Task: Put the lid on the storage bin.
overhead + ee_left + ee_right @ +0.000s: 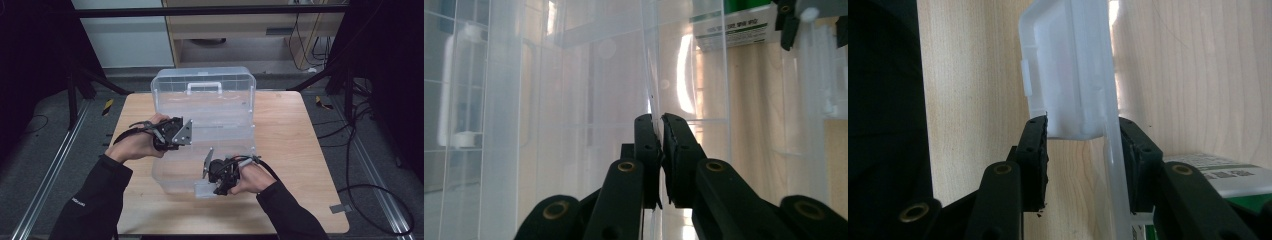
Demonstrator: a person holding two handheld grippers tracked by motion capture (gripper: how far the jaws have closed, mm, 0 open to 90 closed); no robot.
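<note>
A clear plastic storage box (235, 145) stands on the wooden table with its lid (172, 85) swung up at the back. My left gripper (180, 137) reaches into the box from its left side. In the left gripper view, my left gripper (660, 122) is shut on a thin clear wall (649, 60) of the box. My right gripper (212, 186) is at the box's front edge. In the right gripper view, my right gripper (1083, 132) is shut on the white front latch (1063, 65) together with the clear wall behind it.
The lid carries a white handle (204, 88). A green and white printed carton (1218, 180) lies beside the right jaw; the carton's label (734, 27) also shows through the plastic. Bare tabletop (295, 150) lies right of the box. Cables run on the floor (380, 150) at the right.
</note>
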